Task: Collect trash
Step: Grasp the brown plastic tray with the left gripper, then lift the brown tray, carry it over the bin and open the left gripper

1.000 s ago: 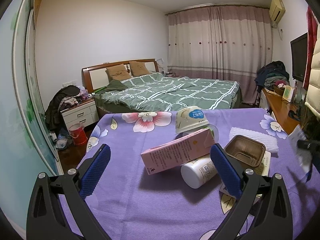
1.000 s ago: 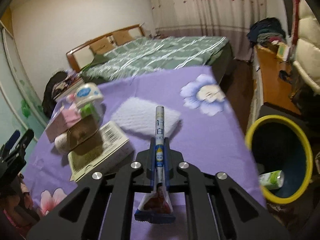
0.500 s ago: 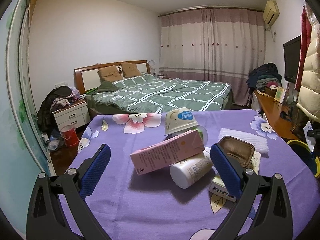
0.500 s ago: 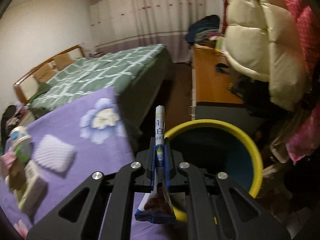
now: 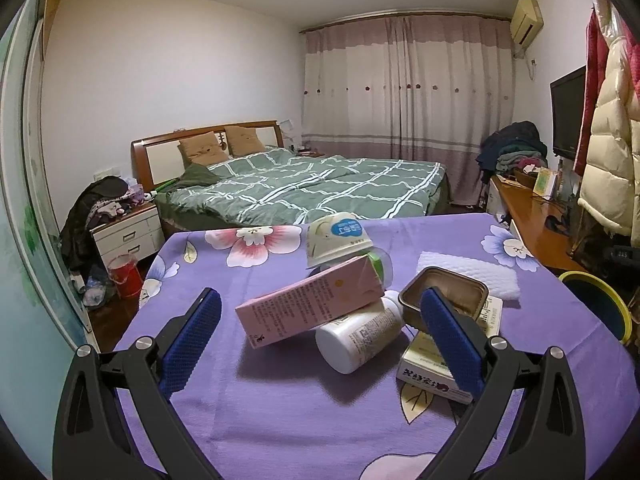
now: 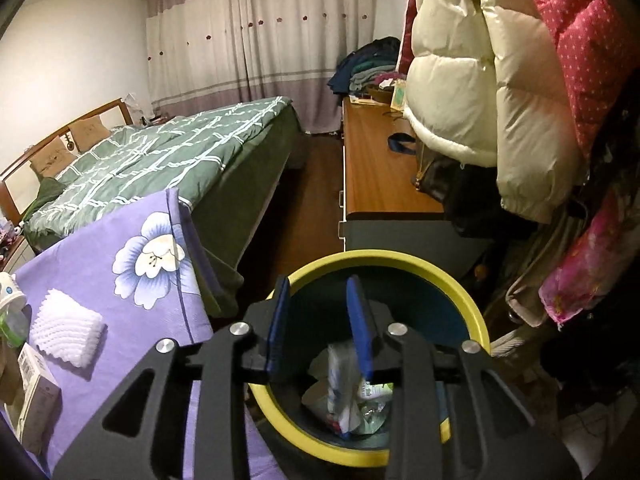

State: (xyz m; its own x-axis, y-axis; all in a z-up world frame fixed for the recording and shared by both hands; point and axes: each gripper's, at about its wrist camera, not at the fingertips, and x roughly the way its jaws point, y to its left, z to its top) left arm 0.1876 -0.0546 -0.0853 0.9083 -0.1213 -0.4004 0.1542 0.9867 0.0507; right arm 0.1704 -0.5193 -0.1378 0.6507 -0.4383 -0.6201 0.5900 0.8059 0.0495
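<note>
Here the left gripper (image 5: 320, 332) hovers wide apart over the worktop (image 5: 280, 420), a pink carton (image 5: 308, 304) leaning on a white bottle (image 5: 360, 338). Past the worktop's right edge, the right gripper (image 6: 318, 320), jaws just parted, hangs over the bin (image 6: 460, 304); a blurred tube (image 6: 340, 384) lies inside, free.

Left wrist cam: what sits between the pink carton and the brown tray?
A white bottle lying on its side, partly under the pink carton, with the brown tray just beyond its cap end. Left wrist view only.

Blurred tube (image 6: 340, 380) inside yellow-rimmed bin (image 6: 452, 284)
</note>
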